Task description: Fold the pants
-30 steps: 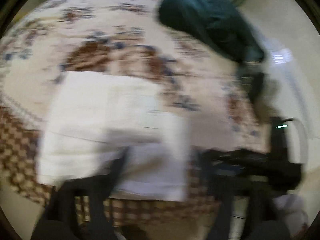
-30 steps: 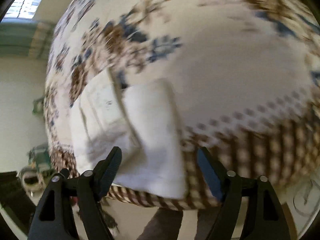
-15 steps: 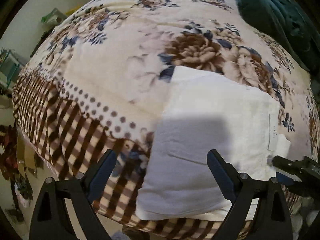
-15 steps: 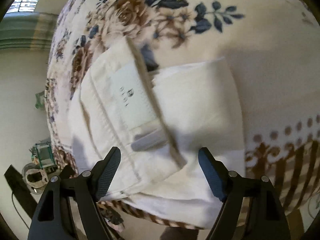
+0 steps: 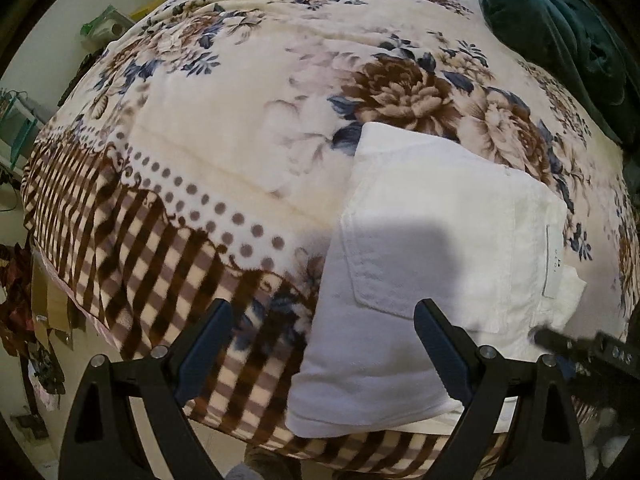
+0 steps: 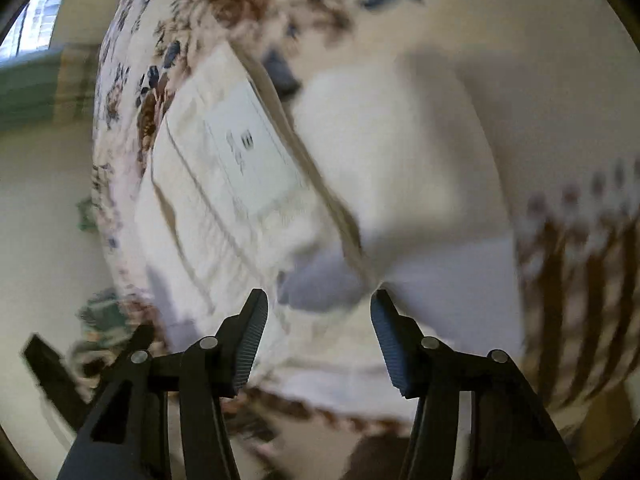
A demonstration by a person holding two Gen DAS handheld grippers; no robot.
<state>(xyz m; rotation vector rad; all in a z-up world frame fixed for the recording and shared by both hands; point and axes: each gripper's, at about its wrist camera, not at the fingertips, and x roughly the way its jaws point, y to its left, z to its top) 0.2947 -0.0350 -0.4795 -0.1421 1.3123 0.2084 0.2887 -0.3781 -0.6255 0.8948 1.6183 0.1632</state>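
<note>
Folded white woven pants (image 5: 432,264) on plush floral blanket (image 5: 240,128)

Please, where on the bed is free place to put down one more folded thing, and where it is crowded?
Free: the wide floral stretch of the blanket left of the folded white pants, down to its dotted border. Crowded: the bed's near edge under the pants, where the open left claw and right claw hover, and the far right corner, under the dark green blanket.
</note>
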